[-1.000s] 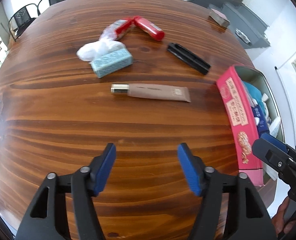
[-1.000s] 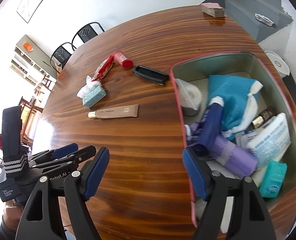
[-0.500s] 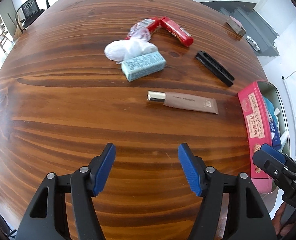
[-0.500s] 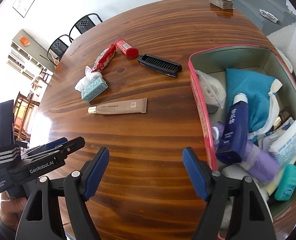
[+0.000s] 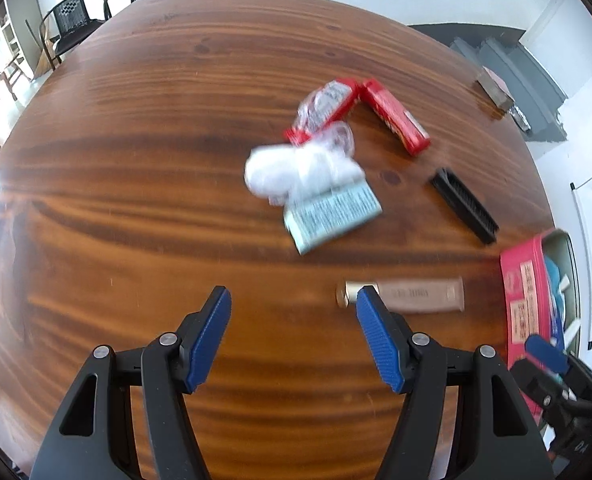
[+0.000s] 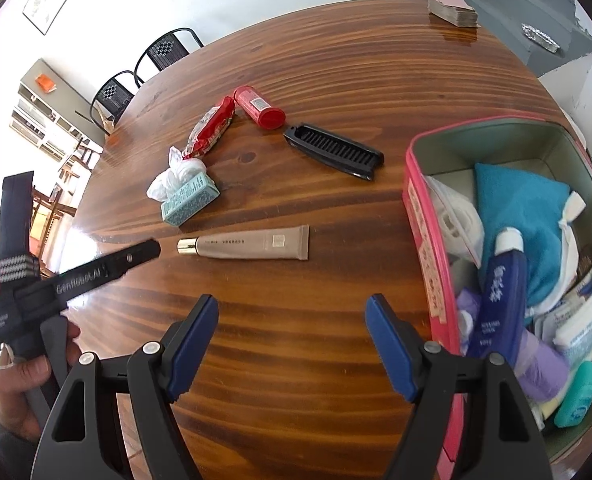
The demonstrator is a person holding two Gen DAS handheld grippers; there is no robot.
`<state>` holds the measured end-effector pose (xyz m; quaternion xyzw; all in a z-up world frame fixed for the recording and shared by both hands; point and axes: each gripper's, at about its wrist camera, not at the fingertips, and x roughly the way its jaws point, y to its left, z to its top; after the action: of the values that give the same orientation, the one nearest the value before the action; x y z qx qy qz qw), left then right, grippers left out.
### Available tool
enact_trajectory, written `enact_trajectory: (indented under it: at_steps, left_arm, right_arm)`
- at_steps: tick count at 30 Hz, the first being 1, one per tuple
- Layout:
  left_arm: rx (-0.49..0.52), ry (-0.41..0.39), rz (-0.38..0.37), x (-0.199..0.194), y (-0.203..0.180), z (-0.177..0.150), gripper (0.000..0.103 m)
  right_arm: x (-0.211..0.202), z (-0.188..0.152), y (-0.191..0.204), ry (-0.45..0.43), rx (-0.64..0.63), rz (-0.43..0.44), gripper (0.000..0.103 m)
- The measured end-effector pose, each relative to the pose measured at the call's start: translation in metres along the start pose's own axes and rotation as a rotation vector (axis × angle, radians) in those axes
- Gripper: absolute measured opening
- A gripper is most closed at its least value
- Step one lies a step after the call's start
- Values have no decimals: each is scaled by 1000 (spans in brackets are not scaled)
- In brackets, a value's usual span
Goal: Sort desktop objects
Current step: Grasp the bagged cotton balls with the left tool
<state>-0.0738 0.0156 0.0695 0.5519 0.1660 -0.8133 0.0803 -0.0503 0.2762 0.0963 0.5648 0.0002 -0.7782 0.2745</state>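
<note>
On the wooden table lie a teal tissue pack, a beige cosmetic tube, a black comb, a red tube and a red wrapper. A pink tin at the right holds several toiletries. My left gripper is open and empty, just short of the tissue pack; its right finger overlaps the tube's cap. My right gripper is open and empty, left of the tin.
A deck of cards lies at the table's far edge. Black chairs stand beyond the table. The left gripper's body and the hand holding it show at the left of the right wrist view.
My left gripper has moved forward and to the left, closer to the tissue pack and tube. My right gripper has shifted left, away from over the tin. Both stay open.
</note>
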Motion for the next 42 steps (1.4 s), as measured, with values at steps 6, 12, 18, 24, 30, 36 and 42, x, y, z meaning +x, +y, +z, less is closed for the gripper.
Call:
enact_trajectory:
  at_steps: [6,12,18,24,30,36,42]
  left_arm:
    - [-46,-28,-32,8,9,33,69]
    - [-77,-51,-83,18,8,58,69]
    - [-73,-61,-65,31,-2,70,82]
    - [-41,-33,-20,48,-2,72,82]
    - [-28,-20,-8,56,4,68,82]
    - [12,-33,11,54,7,64,82]
    - [41,-53,54,48,11,60,51]
  right_arm:
    - [10,9,4,15,1,-6,79]
    - [19,19,8,21,-9,-13,79]
    - [26,29,7,19,-16,-27,79]
    - [33,42,10,16,-36,-27,79]
    - [36,60,18,-8,-108,-57,79]
    - [46,86,12,-2,-155,-109,79]
    - [66,102,2,55,-188,-153,79]
